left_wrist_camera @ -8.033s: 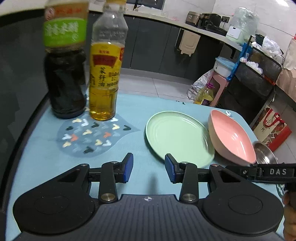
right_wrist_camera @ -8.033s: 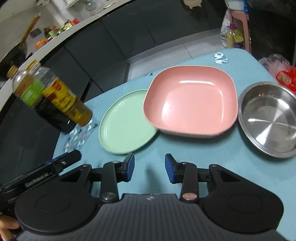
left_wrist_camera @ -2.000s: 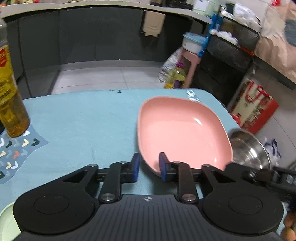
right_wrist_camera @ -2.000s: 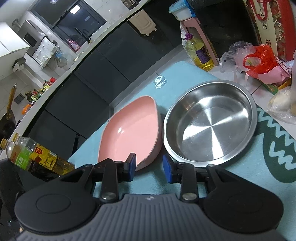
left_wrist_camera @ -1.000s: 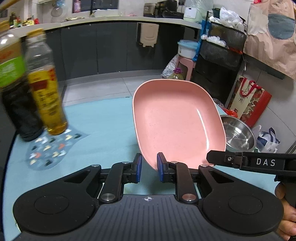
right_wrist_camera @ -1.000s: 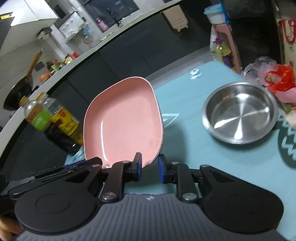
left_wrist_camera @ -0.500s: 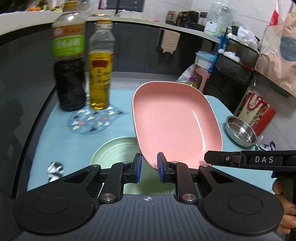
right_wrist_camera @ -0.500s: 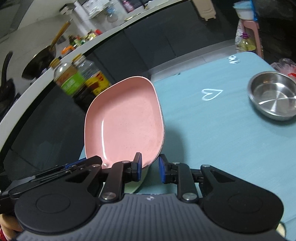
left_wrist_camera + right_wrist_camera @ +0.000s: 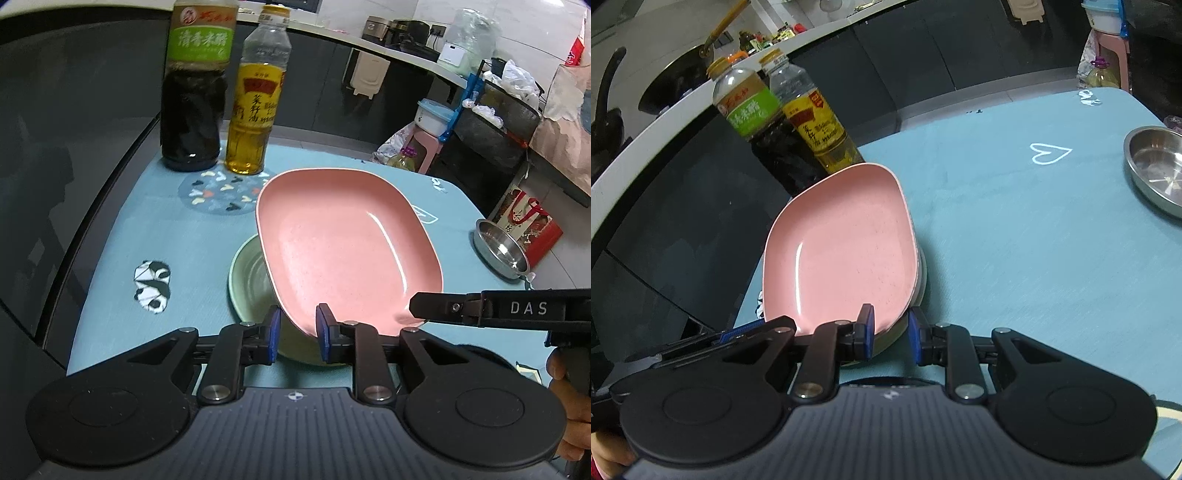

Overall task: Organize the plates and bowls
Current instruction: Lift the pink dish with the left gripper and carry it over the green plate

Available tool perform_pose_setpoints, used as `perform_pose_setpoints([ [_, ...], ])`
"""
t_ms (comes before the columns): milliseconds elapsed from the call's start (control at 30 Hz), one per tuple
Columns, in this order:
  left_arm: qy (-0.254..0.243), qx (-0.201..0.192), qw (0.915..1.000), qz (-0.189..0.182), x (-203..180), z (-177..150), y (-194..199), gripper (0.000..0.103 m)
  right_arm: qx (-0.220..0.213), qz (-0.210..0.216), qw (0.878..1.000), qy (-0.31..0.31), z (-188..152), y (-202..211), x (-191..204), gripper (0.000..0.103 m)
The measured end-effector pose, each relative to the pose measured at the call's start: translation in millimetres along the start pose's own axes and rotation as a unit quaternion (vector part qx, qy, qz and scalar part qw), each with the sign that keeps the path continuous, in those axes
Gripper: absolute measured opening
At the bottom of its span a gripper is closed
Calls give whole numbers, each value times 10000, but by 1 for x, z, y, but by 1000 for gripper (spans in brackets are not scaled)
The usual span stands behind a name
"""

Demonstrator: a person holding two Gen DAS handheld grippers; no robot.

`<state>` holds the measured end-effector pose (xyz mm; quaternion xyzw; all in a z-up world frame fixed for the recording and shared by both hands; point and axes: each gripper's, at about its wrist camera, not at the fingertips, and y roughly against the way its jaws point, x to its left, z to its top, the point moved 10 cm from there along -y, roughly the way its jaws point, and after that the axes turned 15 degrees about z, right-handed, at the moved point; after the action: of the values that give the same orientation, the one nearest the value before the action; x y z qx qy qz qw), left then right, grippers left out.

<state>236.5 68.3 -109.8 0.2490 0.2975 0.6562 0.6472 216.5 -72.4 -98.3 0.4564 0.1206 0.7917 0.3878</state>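
Observation:
A pink square plate (image 9: 343, 247) sits on top of a round green plate (image 9: 251, 280) on the blue table; it also shows in the right wrist view (image 9: 842, 254). My left gripper (image 9: 295, 332) stands at the pink plate's near rim with its jaws slightly apart around the edge. My right gripper (image 9: 890, 334) stands at the plate's other corner, jaws likewise a little apart around the rim. A steel bowl (image 9: 498, 251) sits at the table's right edge, also in the right wrist view (image 9: 1156, 166).
A dark vinegar bottle (image 9: 195, 85) and an oil bottle (image 9: 255, 99) stand on a patterned mat (image 9: 218, 188) at the far left. A panda print (image 9: 151, 288) marks the cloth. Dark cabinets and floor clutter lie beyond the table.
Both grippers lowered the pink plate from the air onto the green plate. Both pairs of jaws have opened slightly from their tight hold on its rim.

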Motion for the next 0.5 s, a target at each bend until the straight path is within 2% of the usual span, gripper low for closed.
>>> perform_pose_setpoints([
  [500, 57, 68, 10000, 21, 8, -8, -4, 20, 127, -80, 9999, 6, -5, -12, 3, 0],
])
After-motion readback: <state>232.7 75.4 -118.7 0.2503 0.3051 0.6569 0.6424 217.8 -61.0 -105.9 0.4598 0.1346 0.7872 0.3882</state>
